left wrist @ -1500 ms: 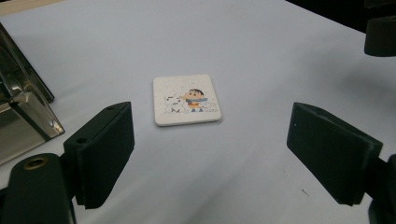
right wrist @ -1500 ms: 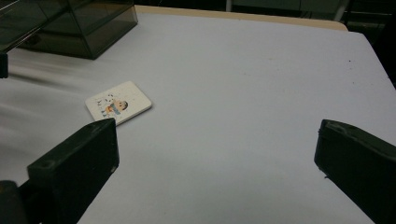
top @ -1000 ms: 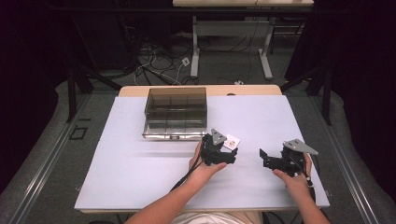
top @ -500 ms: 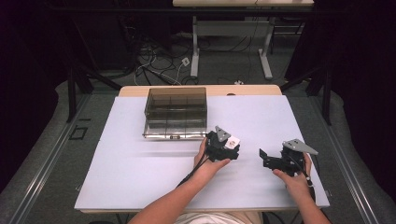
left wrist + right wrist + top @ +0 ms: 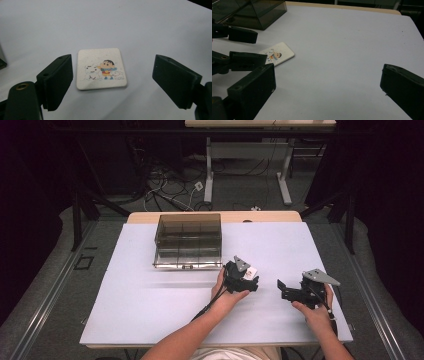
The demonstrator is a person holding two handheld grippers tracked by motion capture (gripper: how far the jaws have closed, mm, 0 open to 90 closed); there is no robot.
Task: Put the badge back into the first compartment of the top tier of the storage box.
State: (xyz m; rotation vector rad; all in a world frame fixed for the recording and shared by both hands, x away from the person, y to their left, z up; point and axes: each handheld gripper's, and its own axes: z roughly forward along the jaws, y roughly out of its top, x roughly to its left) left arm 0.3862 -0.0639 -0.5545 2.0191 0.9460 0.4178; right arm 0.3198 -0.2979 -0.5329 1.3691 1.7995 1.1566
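White worktop (image 5: 150, 320); we see left hand-held gripper (image 5: 112, 75) agape over flat coaster (image 5: 101, 68), right hand-held gripper (image 5: 327, 87) agape, empty. Thin coaster may slip the jaws.

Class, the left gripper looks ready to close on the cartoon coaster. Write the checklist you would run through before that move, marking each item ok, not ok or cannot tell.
1. Left gripper open wide enough: ok, both jaws stand apart, wider than the coaster.
2. Coaster between the jaws: ok, though it sits nearer the left jaw than the right.
3. Coaster flat on the table, nothing on it: ok.
4. Jaws low enough to catch its thin edges: cannot tell.
5. Right gripper out of the way: ok, open and apart from the coaster.
6. Clear box clear of the grasp: ok, it stands off to one side.
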